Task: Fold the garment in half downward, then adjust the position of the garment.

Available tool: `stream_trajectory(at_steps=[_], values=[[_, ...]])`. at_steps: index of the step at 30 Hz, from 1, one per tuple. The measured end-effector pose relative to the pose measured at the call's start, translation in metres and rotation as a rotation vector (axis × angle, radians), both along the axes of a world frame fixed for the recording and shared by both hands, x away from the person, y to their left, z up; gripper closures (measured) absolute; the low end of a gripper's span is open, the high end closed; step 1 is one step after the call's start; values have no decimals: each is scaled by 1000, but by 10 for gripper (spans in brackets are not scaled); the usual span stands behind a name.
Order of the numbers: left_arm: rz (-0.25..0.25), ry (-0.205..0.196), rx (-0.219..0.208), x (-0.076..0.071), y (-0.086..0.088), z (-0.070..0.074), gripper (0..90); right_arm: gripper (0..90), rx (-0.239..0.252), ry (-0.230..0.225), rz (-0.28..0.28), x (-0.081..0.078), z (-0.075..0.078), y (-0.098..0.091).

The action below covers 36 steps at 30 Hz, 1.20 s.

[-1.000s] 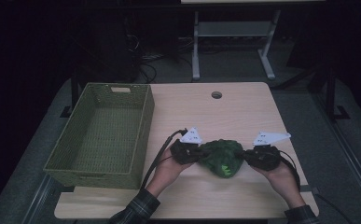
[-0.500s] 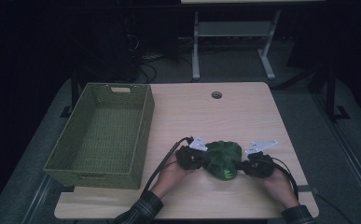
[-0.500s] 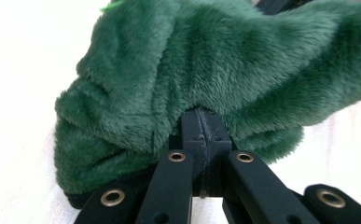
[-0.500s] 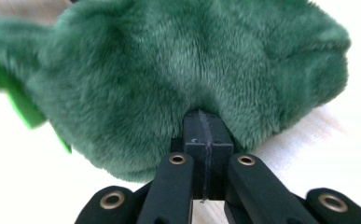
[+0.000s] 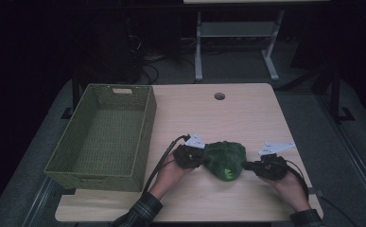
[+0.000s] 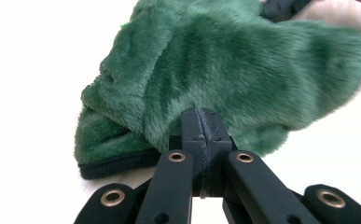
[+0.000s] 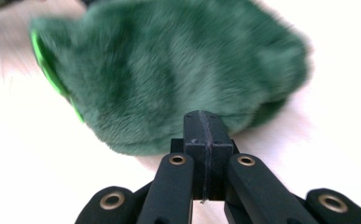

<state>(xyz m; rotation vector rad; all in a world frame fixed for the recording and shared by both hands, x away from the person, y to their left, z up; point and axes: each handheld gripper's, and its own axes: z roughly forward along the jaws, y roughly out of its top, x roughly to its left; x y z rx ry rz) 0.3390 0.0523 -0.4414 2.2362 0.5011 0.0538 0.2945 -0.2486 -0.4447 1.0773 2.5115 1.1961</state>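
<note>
a dim lab or recording studio: a light wooden desk with a round cable hole [image 5: 219, 96] stands on grey carpet [image 5: 313, 109], loose black cables [image 5: 152, 66] and a white metal table frame [image 5: 237, 42] behind it.

Black two-jaw tools [image 5: 200, 158] [image 5: 250, 166] with brass rivets, grey three-cornered plates, black cables; plaid sleeves [image 5: 140, 211].

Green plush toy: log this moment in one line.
green plush toy on table | left hand-held gripper shut | right hand-held gripper shut | basket empty
</note>
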Motion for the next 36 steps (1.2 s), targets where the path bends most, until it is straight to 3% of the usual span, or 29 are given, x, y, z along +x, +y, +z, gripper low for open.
stream_trajectory(at_steps=[7,18,20,22,24,25,36], values=[[-32,2,-22,-18,3,12,896,900,24,-38,-72,15,11,-21],[-118,49,-33,-40,-17,4,895,900,31,-41,-93,66,14,-6],[-140,56,-33,-44,-22,2,895,900,45,-36,-86,75,12,-2],[-155,63,-32,-47,-28,0,895,900,21,-33,-82,85,10,4],[-163,66,-34,-48,-33,-3,895,900,41,-19,-71,93,7,9],[-166,68,-37,-48,-35,-4,895,900,20,-14,-66,96,5,12],[-166,59,-5,-44,-48,-18,895,900,26,49,22,104,-7,29]])
